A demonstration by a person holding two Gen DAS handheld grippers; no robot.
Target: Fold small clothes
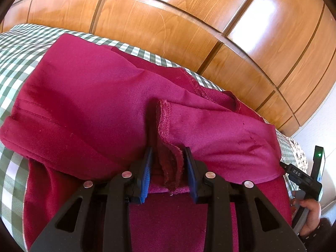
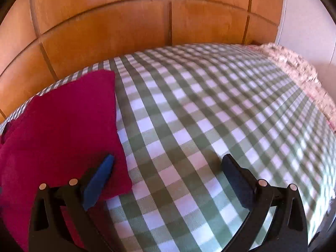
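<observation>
Nearest to me, L side: my left gripper (image 1: 168,166) is clenched on a bunched hem of the maroon garment (image 1: 94,105), the stitched edge pinched between the blue pads (image 1: 147,168). Cloth stands up in a ridge running straight away from the jaws, so the grip is on an edge, not the body of the fabric.

R side: my right gripper (image 2: 168,180) is released, jaws spread wide, nothing between them. Its left pad sits over the near-right corner of the garment (image 2: 58,130); whether it touches the cloth I can't tell. The right pad is over bare checked bedspread (image 2: 210,115). In the L cam I also see the right hand (image 1: 308,216) on its handle, at the garment's right edge.

Relation that matters, imo: the garment lies to the left of the right gripper, w/ its long axis running near-to-far along the bed's left part, toward the wooden headboard (image 2: 105,31). Left gripper is already on the cloth; right one is just beside the free corner, so it's the nearer arm for that corner.

Farther out: the folded bulk lies flat-ish on the bedspread, far edge close to the headboard. Right half of the bed carries only a pale patterned cover (image 2: 304,73) at its far-right edge.

My guess: fold partly done, next move likely needs the R gripper shifted left onto the corner.
</observation>
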